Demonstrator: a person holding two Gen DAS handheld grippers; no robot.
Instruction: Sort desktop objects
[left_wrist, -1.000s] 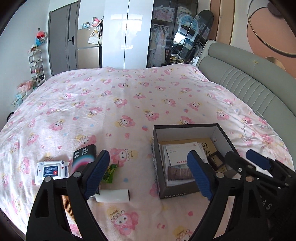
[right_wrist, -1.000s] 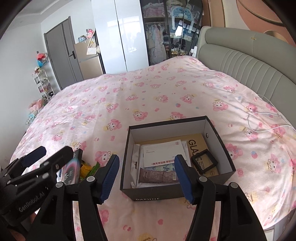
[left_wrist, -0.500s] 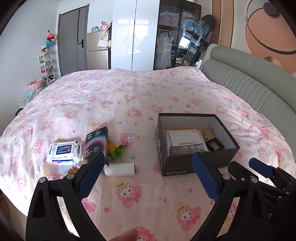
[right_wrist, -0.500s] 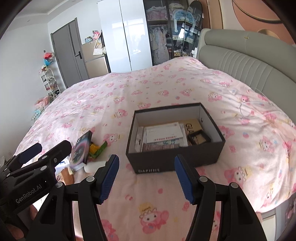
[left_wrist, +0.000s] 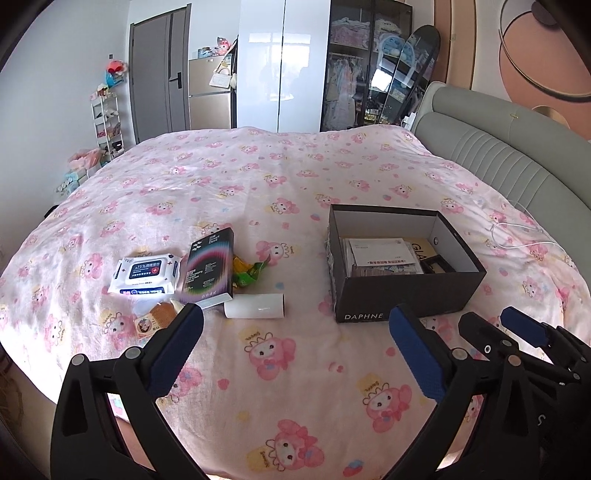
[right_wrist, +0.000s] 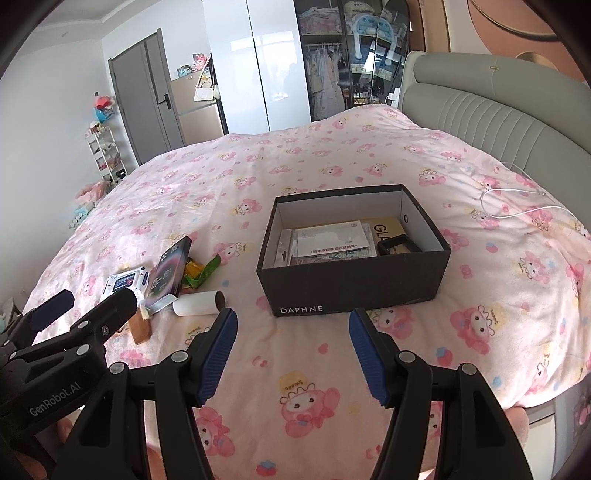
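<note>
1. Left wrist view: both tongs hang empty above the pink cartoon bedspread (left_wrist: 295, 177). The left gripper (left_wrist: 295, 341) has its jaws spread to their widest with nothing between them; the right gripper (left_wrist: 495, 328) shows at the lower right edge, also parted.
   - Landmark: the black DAPHNE shoebox (left_wrist: 402, 291), open-topped. Inside lie a white printed leaflet (left_wrist: 380, 251), other papers beneath it, a tan card and a small black frame (left_wrist: 437, 265).
   - Well to the left of the box sit the loose items: a wet-wipes pack (left_wrist: 146, 273), a dark Smart Devil carton (left_wrist: 210, 267) leaning beside it, green-yellow snack wrappers (left_wrist: 249, 273), a white cardboard tube (left_wrist: 255, 305) nearest the box, and small brown sachets (left_wrist: 155, 318).

2. Right wrist view: the right gripper (right_wrist: 293, 356) is part open and empty, aimed at the front wall of the shoebox (right_wrist: 354, 280); the left gripper (right_wrist: 85, 306) hovers over the loose pile.
   - Step, as judged: an approach between pickups, with five or so items not yet boxed.
   - Next move likely calls for the left gripper to drop onto the cardboard tube (right_wrist: 199, 302), pinch across its width, and carry it rightward into the box.
</note>
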